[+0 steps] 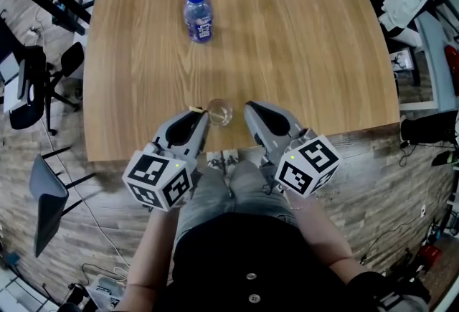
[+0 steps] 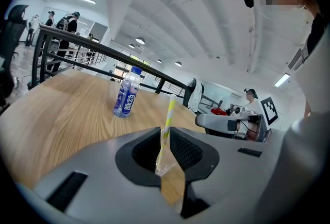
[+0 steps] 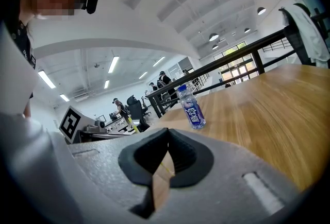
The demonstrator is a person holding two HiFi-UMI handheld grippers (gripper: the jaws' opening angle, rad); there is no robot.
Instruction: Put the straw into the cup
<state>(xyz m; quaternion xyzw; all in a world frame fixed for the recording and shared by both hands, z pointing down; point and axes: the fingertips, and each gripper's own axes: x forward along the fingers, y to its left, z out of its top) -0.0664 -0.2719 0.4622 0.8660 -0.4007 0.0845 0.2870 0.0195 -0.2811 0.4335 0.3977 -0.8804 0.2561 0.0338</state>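
Note:
A small clear cup (image 1: 220,112) stands on the wooden table (image 1: 301,45) near its front edge, between my two grippers. My left gripper (image 1: 203,114) sits just left of the cup, shut on a yellow-and-white striped straw (image 2: 169,112). The straw stands nearly upright between the pads. Its lower end runs down into clear plastic (image 2: 166,162) low in the gap, which looks like the cup. My right gripper (image 1: 248,108) rests just right of the cup, apart from it. Its jaws are together with nothing between them (image 3: 168,138).
A clear water bottle with a blue cap (image 1: 198,14) stands upright far back on the table, left of centre. Chairs, railings and cables surround the table on the floor. People work at desks in the background of both gripper views.

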